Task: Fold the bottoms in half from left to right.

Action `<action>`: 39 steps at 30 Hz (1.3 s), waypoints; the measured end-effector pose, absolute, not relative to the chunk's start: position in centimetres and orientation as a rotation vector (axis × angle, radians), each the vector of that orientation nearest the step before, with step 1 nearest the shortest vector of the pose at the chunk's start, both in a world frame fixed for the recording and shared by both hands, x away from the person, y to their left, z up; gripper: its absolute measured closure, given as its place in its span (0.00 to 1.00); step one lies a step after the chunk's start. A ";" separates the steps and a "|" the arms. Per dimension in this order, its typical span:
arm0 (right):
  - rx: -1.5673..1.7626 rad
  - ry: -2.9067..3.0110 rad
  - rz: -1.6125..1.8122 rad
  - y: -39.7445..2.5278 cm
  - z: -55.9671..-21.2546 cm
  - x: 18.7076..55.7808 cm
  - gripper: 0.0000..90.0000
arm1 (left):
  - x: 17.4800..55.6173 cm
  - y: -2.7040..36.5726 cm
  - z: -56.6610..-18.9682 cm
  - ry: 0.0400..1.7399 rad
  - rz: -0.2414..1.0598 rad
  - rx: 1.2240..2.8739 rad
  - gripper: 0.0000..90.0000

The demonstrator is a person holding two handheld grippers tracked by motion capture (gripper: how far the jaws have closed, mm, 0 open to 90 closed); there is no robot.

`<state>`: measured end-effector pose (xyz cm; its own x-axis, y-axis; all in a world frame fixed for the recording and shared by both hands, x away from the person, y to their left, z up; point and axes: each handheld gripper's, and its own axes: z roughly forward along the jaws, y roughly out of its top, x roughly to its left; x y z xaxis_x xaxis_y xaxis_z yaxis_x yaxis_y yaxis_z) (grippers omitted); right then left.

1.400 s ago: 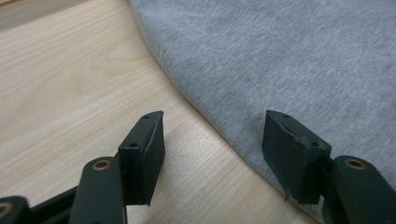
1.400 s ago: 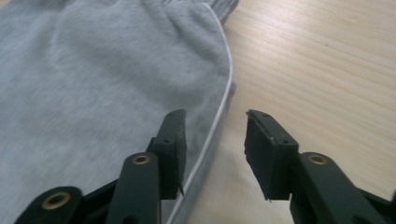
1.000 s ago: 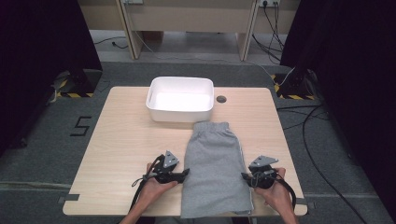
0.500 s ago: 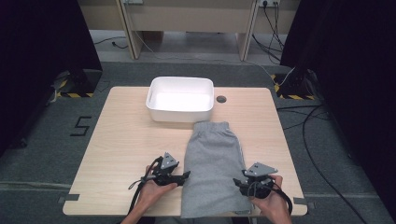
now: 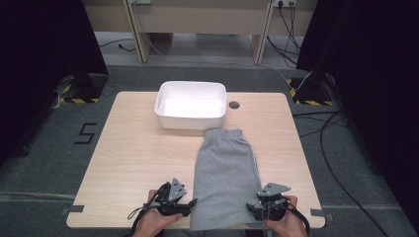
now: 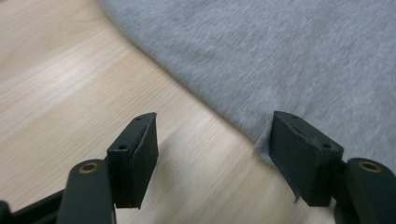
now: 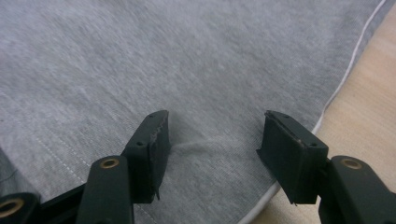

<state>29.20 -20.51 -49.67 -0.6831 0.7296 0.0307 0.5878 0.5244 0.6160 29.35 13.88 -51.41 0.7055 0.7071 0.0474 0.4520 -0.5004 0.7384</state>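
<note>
In the left gripper view, the left gripper (image 6: 212,135) has its jaws spread wide, one over bare wood and the other touching the near left edge of the grey fleece garment, apparently a pair of sweat shorts (image 6: 289,60); nothing is pinched between them. In the right gripper view, the right gripper (image 7: 212,140) likewise stands open, both jaws resting over the grey fabric just inside its right edge, where a thin white cord (image 7: 348,70) runs along the side, and a small wrinkle lies between the jaws.

From above, the garment (image 5: 225,173) lies flat and lengthwise on the light wooden table (image 5: 128,148), its far end with the waistband almost touching the white rectangular plastic tub (image 5: 190,104), its near end at the table's front edge between the two hands. The tub looks empty.

I judge the work to be at its start: the garment is spread out, not yet folded or lifted, and neither gripper has closed on it. Gripping the near corners, folding, and probably placing it in the tub all seem to remain.
</note>
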 end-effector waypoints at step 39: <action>1.038 2.486 0.961 -18.9 -48.2 29.5 0.39 | 30.3 12.2 -50.7 0.867 0.319 2.088 0.34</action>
